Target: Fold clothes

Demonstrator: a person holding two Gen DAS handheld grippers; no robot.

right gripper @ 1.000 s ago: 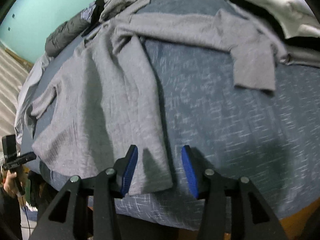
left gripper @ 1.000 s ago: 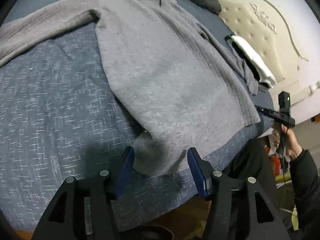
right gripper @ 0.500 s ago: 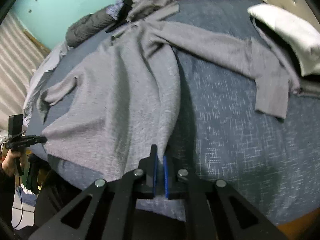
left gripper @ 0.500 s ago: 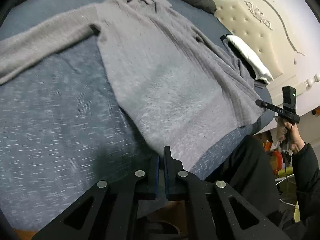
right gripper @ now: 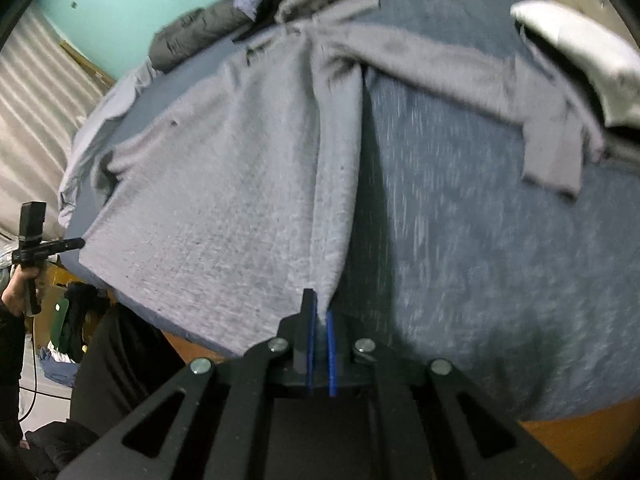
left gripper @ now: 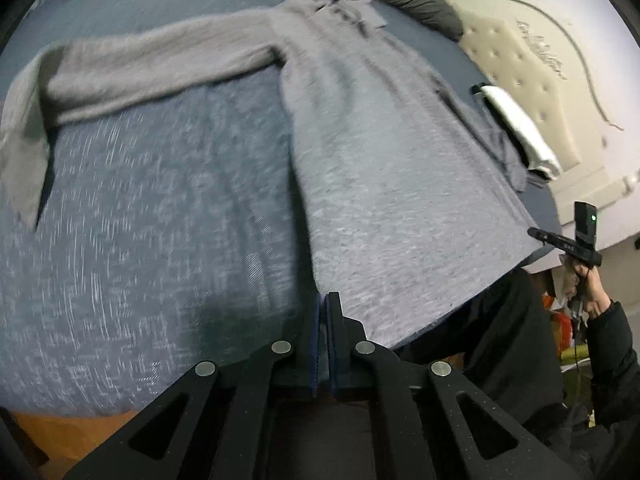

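Observation:
A grey knit hooded sweater [left gripper: 384, 168] lies spread on a blue bed [left gripper: 160, 240], sleeves out to both sides. My left gripper [left gripper: 323, 312] is shut on the sweater's bottom hem at one corner. My right gripper [right gripper: 319, 312] is shut on the other hem corner of the sweater [right gripper: 240, 184], which is lifted and pulled taut toward me. The right gripper also shows far off in the left wrist view [left gripper: 568, 240], and the left one in the right wrist view [right gripper: 44, 246].
A white pillow [left gripper: 520, 128] lies at the padded headboard [left gripper: 532, 64]. Dark bedding and clothes [right gripper: 208, 28] are piled at the bed's far side. The bed's wooden edge [right gripper: 580, 440] runs just below the grippers. The person's dark clothing [left gripper: 500, 340] is between them.
Both grippers closed on the hem corners, then lifted and pulled the hem toward me. The sweater body has drawn taut and its hem now hangs off the bed edge.

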